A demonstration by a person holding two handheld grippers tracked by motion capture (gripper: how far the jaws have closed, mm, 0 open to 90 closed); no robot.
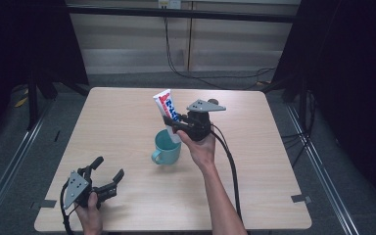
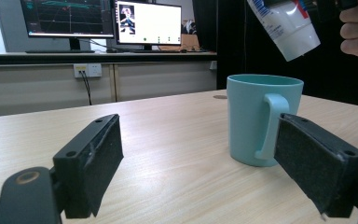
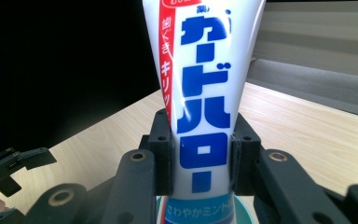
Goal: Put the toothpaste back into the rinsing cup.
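Observation:
A white toothpaste tube (image 1: 168, 108) with blue and red lettering is held upright, cap end down, just above a teal mug (image 1: 167, 147) standing mid-table. My right gripper (image 1: 173, 123) is shut on the tube's lower half; in the right gripper view its jaws squeeze the tube (image 3: 204, 112) and the mug rim (image 3: 242, 213) shows below. My left gripper (image 1: 106, 171) rests open near the table's front left corner. In the left gripper view the mug (image 2: 263, 120) stands ahead to the right, its handle facing me, with the tube's cap end (image 2: 285, 27) hanging above it.
The light wooden table (image 1: 127, 112) stands on grey carpet. Black frame legs and cables (image 1: 176, 58) run behind it. Monitors (image 2: 102, 18) sit on a counter in the left gripper view. Dark curtains flank both sides.

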